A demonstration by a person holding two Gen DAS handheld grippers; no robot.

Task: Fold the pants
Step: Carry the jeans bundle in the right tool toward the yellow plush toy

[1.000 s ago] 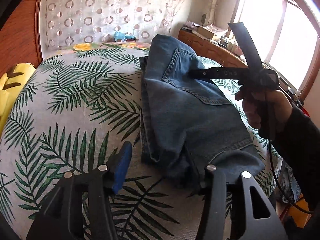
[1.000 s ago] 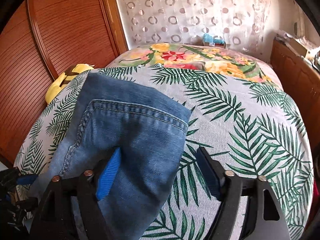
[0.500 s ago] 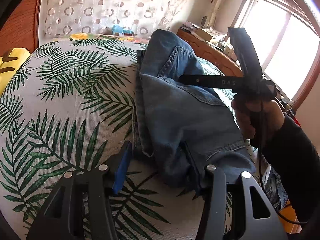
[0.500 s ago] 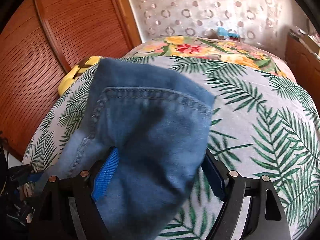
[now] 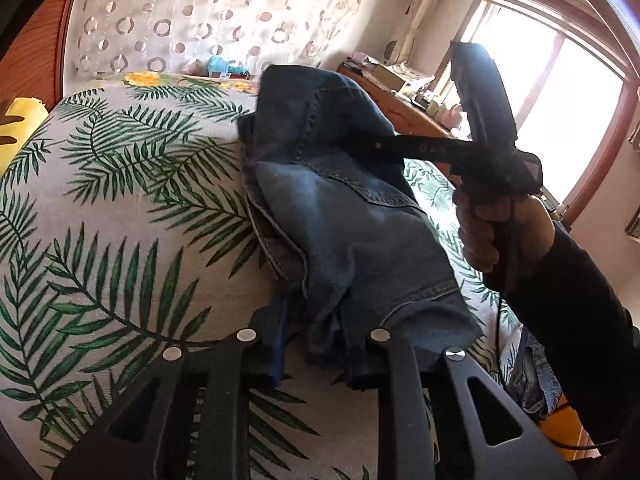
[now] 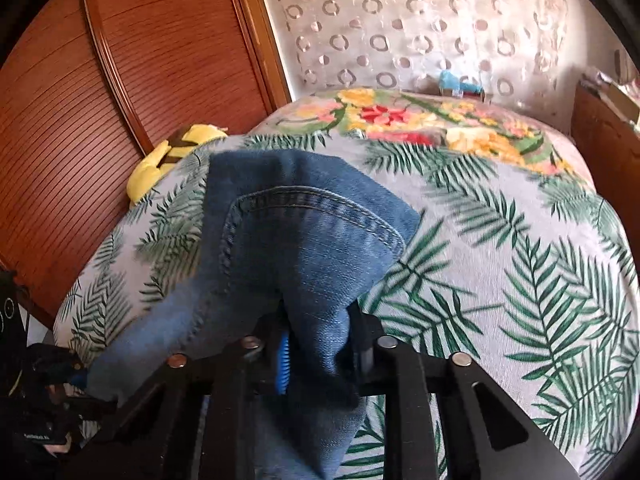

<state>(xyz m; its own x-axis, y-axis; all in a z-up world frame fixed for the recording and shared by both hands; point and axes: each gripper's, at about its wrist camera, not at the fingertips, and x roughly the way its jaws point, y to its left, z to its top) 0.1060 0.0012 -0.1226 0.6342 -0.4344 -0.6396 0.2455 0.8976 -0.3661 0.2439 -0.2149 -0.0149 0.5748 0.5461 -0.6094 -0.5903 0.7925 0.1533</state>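
Blue denim jeans [image 5: 344,220] lie folded on a bed with a palm-leaf cover [image 5: 120,208]. My left gripper [image 5: 320,344] is shut on the near edge of the jeans, with denim bunched between its fingers. My right gripper [image 6: 320,340] is shut on the far end of the jeans [image 6: 304,248], which shows a pocket seam and is lifted off the bed. In the left wrist view the right gripper [image 5: 360,140] reaches in from the right, held by a hand, and its tip is buried in the raised denim.
A wooden wardrobe [image 6: 100,120] stands along the left side of the bed. A yellow plush toy [image 6: 176,156] lies at the bed's left edge. A floral pillow [image 6: 420,116] is at the head. A wooden dresser [image 5: 400,100] and a window [image 5: 560,100] are to the right.
Both grippers have closed on the jeans; they were open a second ago. The right gripper has lifted the far end of the denim, and the left has pushed in onto the near edge.
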